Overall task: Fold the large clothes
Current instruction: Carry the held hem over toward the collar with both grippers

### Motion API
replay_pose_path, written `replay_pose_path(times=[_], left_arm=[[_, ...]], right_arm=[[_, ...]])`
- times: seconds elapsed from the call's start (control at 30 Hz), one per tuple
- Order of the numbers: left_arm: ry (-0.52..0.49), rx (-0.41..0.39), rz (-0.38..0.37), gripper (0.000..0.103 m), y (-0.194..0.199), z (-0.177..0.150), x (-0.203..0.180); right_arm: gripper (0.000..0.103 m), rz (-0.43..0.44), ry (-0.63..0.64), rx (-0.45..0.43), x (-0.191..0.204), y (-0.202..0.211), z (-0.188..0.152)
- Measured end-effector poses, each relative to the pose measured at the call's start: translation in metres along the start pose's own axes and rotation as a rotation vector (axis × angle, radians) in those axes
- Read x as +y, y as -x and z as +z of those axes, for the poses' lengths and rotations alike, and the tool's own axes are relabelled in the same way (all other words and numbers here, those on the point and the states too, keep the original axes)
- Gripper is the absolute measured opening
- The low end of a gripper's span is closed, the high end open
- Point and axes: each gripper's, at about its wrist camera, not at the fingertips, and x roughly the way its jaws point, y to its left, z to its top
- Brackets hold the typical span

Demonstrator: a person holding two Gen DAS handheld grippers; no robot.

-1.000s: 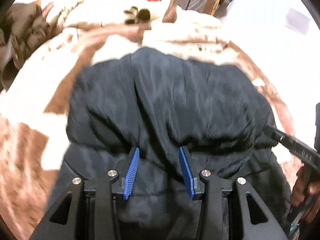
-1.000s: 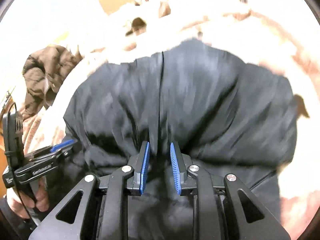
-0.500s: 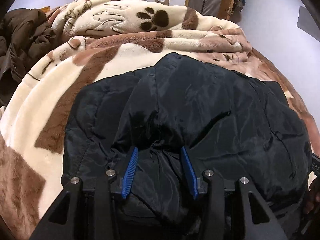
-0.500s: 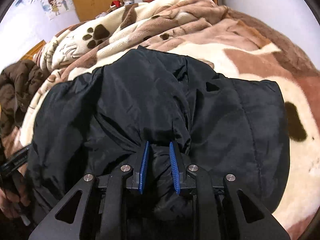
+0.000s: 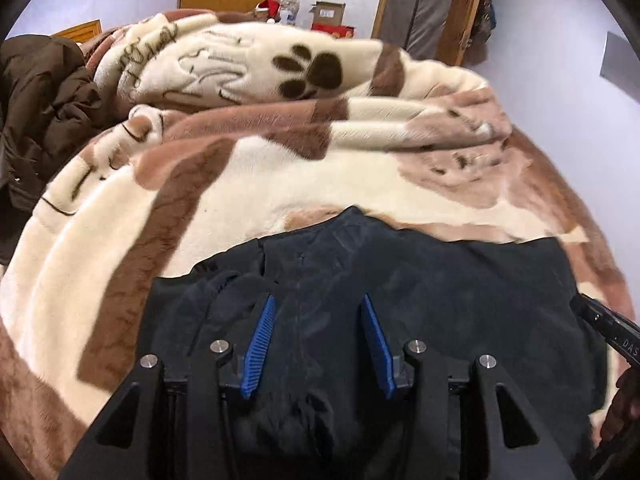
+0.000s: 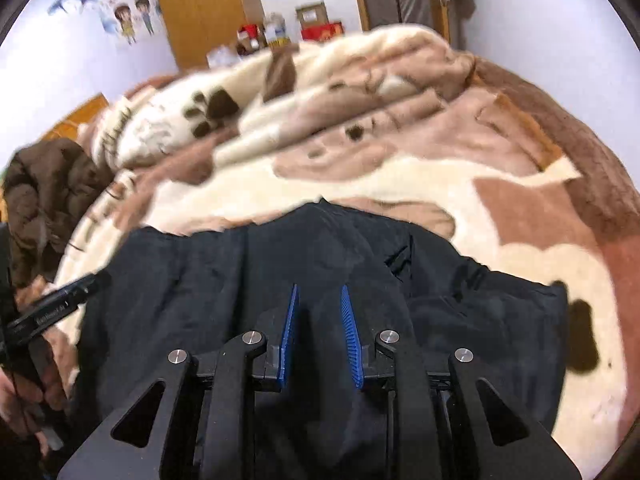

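A large black padded jacket lies in a folded heap on the bed; it also shows in the right wrist view. My left gripper is open, its blue pads wide apart just above the jacket's near part. My right gripper is open too, pads a smaller way apart over the jacket's middle. Neither pinches cloth. The right gripper's body shows at the right edge of the left wrist view; the left gripper's body shows at the left of the right wrist view.
A cream and brown paw-print blanket covers the bed and is bunched up at the far side. A brown padded coat lies at the far left. A wooden wardrobe and boxes stand by the far wall.
Both grippers have let go of the jacket and opened, the right one from a tight pinch. They have drawn back and tilted up, so the jacket sits lower in view.
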Motion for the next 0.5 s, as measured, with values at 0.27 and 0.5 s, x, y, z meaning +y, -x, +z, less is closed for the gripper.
replay_pose_path(times=[0.27, 0.5], left_arm=[[-0.053, -0.014, 0.01, 0.049, -0.027, -0.026, -0.006], [-0.029, -0.039, -0.042, 0.048, 0.036, -0.013, -0.004]], right_arm=[[0.023, -0.027, -0.004, 0.035, -0.023, -0.038, -0.03], [0.023, 0.029, -0.048, -0.032, -0.01, 0.04, -0.013]])
